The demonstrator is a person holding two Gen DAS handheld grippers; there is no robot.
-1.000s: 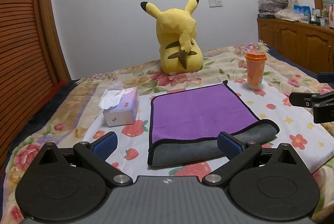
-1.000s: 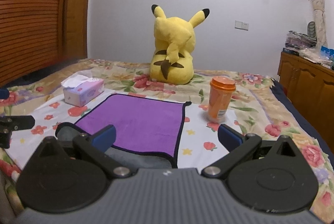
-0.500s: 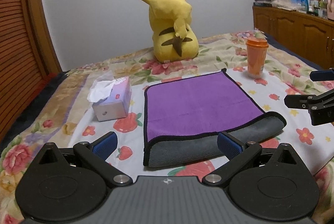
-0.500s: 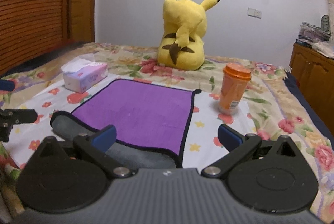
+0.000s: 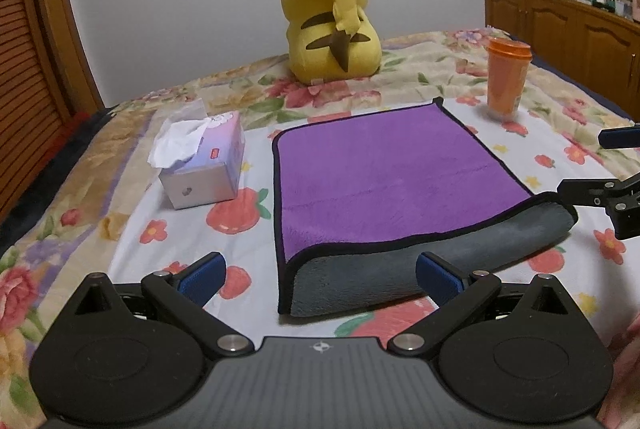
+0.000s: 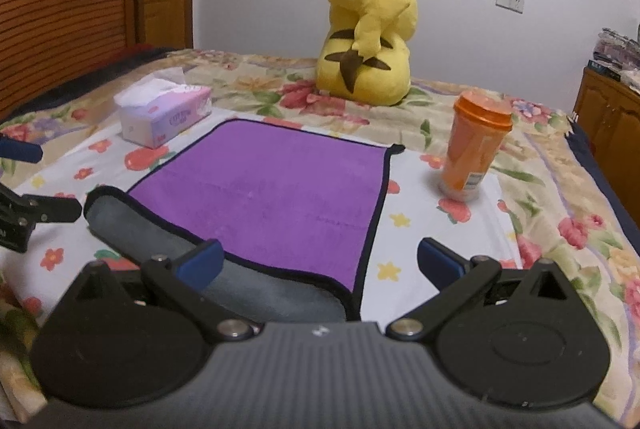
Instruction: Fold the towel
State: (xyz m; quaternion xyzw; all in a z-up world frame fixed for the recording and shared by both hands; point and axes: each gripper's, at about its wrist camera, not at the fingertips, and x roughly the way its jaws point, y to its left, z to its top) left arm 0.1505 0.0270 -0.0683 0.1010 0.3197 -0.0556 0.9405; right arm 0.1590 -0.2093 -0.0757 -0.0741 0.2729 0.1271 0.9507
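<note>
A purple towel [image 5: 384, 173] with a black hem lies flat on the bed; its near edge is turned over and shows the grey underside [image 5: 420, 261]. It also shows in the right wrist view [image 6: 280, 189]. My left gripper [image 5: 318, 275] is open and empty, just in front of the towel's near left corner. My right gripper [image 6: 318, 261] is open and empty, over the towel's near right corner. Its fingers [image 5: 588, 189] show at the right edge of the left wrist view, beside the folded edge.
A tissue box [image 5: 204, 169] sits left of the towel. An orange cup [image 5: 506, 77] stands at its far right. A yellow plush toy [image 5: 332, 17] sits behind. Floral bedding [image 5: 120, 229] covers the bed. A wooden cabinet [image 5: 568, 29] stands at the right.
Both grippers have moved forward and lower toward the towel's near edge. Both stay open. The towel has not moved.
</note>
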